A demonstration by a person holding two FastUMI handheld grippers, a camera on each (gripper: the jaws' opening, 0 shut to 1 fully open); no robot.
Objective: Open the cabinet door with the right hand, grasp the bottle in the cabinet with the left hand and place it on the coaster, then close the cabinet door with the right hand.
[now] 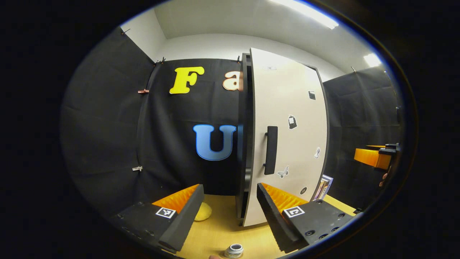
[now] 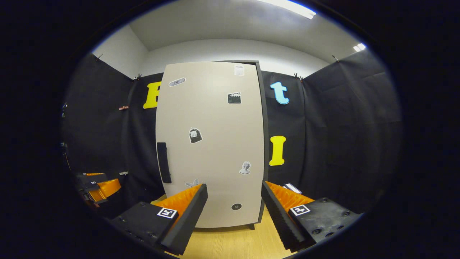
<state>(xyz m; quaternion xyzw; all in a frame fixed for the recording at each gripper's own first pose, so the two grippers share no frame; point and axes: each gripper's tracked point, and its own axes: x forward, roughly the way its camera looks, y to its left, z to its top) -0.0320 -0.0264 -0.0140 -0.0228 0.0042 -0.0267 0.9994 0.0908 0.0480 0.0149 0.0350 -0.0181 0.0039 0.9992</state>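
Note:
A tall cabinet stands on the wooden table, and its beige door [image 2: 212, 144] carries stickers and looks shut. The door's black handle [image 2: 163, 162] is on its left edge and shows in the left gripper view as handle [image 1: 270, 150]. The bottle is hidden. A yellow round coaster [image 1: 203, 211] lies on the table left of the cabinet, partly behind my left finger. My left gripper [image 1: 230, 189] is open and empty, facing the cabinet's dark side [image 1: 244, 144]. My right gripper [image 2: 234, 186] is open and empty, a short way in front of the door.
Books [image 1: 323, 187] lean at the cabinet's right side. A small round grey-and-white item [image 1: 234, 250] sits at the bottom edge of the left gripper view. The right gripper [image 1: 375, 156] appears far right there; the left gripper [image 2: 99, 187] appears far left in the right gripper view.

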